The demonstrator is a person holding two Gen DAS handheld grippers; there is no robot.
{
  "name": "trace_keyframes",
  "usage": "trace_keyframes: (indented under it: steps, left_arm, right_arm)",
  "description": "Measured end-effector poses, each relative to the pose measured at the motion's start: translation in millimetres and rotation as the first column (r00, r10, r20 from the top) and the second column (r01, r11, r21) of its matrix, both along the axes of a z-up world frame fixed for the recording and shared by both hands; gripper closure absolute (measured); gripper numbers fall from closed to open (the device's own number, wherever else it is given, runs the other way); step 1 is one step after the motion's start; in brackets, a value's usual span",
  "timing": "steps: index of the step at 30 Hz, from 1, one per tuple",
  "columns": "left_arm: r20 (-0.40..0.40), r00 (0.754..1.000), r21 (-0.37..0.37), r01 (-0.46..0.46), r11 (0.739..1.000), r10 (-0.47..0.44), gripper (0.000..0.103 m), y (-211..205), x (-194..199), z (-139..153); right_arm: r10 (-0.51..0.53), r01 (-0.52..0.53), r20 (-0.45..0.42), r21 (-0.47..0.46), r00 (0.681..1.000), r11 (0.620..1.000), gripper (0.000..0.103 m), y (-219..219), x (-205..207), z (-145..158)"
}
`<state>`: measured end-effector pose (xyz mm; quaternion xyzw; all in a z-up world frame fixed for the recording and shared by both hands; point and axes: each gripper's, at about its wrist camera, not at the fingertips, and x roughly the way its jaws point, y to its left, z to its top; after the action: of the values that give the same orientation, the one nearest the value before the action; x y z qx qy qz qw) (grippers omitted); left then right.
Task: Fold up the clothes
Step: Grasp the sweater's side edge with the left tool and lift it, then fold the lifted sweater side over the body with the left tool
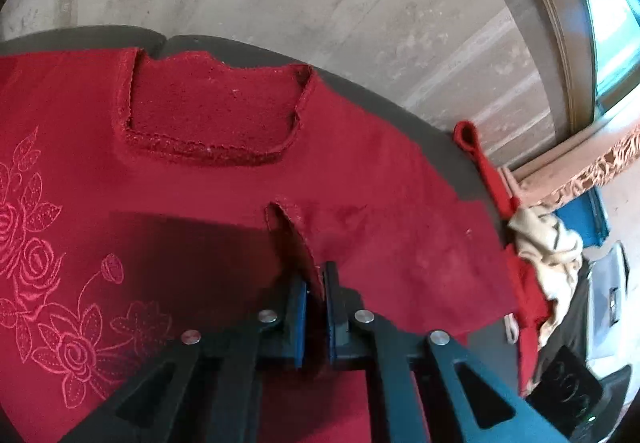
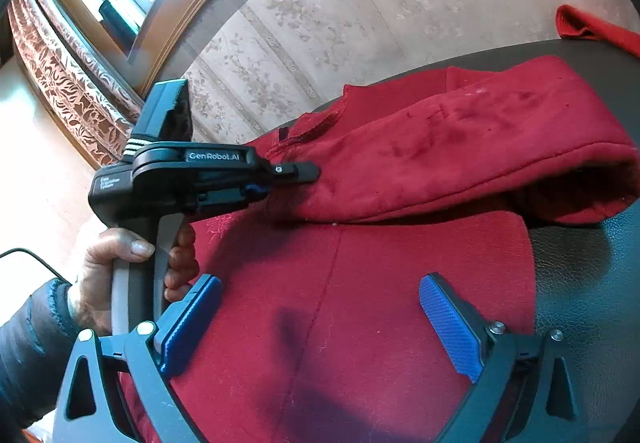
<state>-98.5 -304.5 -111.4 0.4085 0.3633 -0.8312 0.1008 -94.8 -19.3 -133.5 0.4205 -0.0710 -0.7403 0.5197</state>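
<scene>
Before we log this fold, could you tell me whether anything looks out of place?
Mostly tidy, but a red strap trails off the table edge toward a crumpled cream cloth, away from the red embroidered garment.

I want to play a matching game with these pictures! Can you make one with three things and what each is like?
Things:
1. left gripper
2. right gripper
3. cream cloth

States:
A. open wide above the red garment
B. bunched up past the table's edge
C. shut on a fold of red fabric

Pairs: 1-C, 2-A, 3-B
</scene>
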Motion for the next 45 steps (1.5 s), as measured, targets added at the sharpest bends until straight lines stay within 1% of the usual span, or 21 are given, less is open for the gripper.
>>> trace_keyframes:
  steps: [3, 5, 8, 10, 11, 13, 15, 17, 19, 22, 24, 28, 32, 35, 38, 40, 41, 43, 45]
  left_arm:
    - [-0.090, 0.995, 0.026, -0.033, 0.999, 0.035, 0.097, -7, 6, 28]
    - [-0.170, 0.984, 0.044, -0.052, 0.998, 0.058, 0.097, -15, 12, 58]
    - [-0.266, 0.961, 0.014, -0.079, 0.997, 0.080, 0.097, -28, 22, 110]
    - [-0.312, 0.946, -0.004, -0.101, 0.995, 0.094, 0.097, -38, 32, 139]
    - [-0.330, 0.939, -0.012, -0.107, 0.994, 0.097, 0.097, -42, 36, 151]
    - [-0.344, 0.934, -0.032, -0.115, 0.993, 0.097, 0.097, -47, 41, 166]
    - [-0.343, 0.934, -0.055, -0.125, 0.991, 0.099, 0.097, -51, 51, 175]
    - [-0.348, 0.930, -0.063, -0.149, 0.987, 0.119, 0.097, -57, 61, 179]
    - [-0.362, 0.920, -0.055, -0.179, 0.982, 0.147, 0.097, -65, 79, 178]
    - [-0.364, 0.909, -0.038, -0.233, 0.972, 0.204, 0.097, -77, 108, 170]
    - [-0.349, 0.907, -0.030, -0.261, 0.965, 0.235, 0.097, -84, 123, 161]
    - [-0.273, 0.915, -0.006, -0.310, 0.951, 0.296, 0.097, -98, 152, 121]
    - [-0.173, 0.921, 0.018, -0.350, 0.937, 0.348, 0.097, -108, 170, 76]
    - [-0.080, 0.926, 0.011, -0.370, 0.929, 0.369, 0.097, -114, 173, 44]
    - [-0.016, 0.929, 0.007, -0.369, 0.929, 0.369, 0.097, -117, 174, 21]
    - [-0.012, 0.930, 0.001, -0.368, 0.930, 0.368, 0.097, -117, 175, 16]
    - [-0.015, 0.930, 0.005, -0.368, 0.930, 0.368, 0.097, -118, 176, 15]
    - [-0.023, 0.929, 0.011, -0.369, 0.929, 0.369, 0.097, -119, 175, 16]
    - [-0.030, 0.928, 0.015, -0.372, 0.928, 0.372, 0.097, -118, 172, 17]
  right_arm:
    - [-0.001, 0.001, 0.005, -0.004, 1.000, 1.000, 0.002, 1, -1, 0]
    - [0.000, 0.000, 0.007, -0.004, 1.000, 1.000, 0.002, 1, -1, 1]
    - [-0.001, 0.001, 0.008, -0.003, 1.000, 1.000, 0.002, 1, -1, 1]
    - [-0.001, 0.001, 0.012, -0.007, 1.000, 1.000, 0.002, 2, -1, 2]
    - [-0.001, 0.001, 0.015, -0.009, 1.000, 1.000, 0.002, 2, -2, 2]
    - [-0.001, 0.001, 0.017, -0.010, 1.000, 1.000, 0.002, 2, -2, 2]
    - [-0.001, 0.001, 0.018, -0.009, 1.000, 1.000, 0.002, 2, -2, 2]
    - [-0.001, 0.001, 0.022, -0.012, 1.000, 1.000, 0.002, 2, -3, 2]
    - [-0.001, 0.001, 0.028, -0.018, 1.000, 1.000, 0.002, 3, -5, 2]
    - [0.000, 0.001, 0.035, -0.026, 0.999, 1.000, 0.002, 4, -6, 2]
    - [0.002, 0.000, 0.038, -0.028, 0.999, 1.000, 0.002, 5, -6, 2]
    - [0.003, -0.002, 0.042, -0.031, 0.999, 1.000, 0.001, 5, -8, 2]
    - [0.005, -0.003, 0.050, -0.039, 0.999, 0.999, 0.001, 4, -9, 2]
    - [0.003, -0.001, 0.057, -0.035, 0.998, 0.999, 0.001, 6, -10, 3]
    - [0.003, -0.001, 0.080, -0.018, 0.997, 1.000, 0.001, 3, -11, 6]
    - [0.012, 0.000, 0.156, -0.077, 0.988, 0.997, 0.001, 8, -17, 10]
    - [0.001, 0.018, 0.180, -0.106, 0.984, 0.994, 0.000, 12, -22, 13]
    - [-0.043, 0.074, 0.209, -0.140, 0.977, 0.987, 0.000, 16, -33, 19]
    - [-0.071, 0.106, 0.230, -0.142, 0.971, 0.984, 0.000, 10, -42, 22]
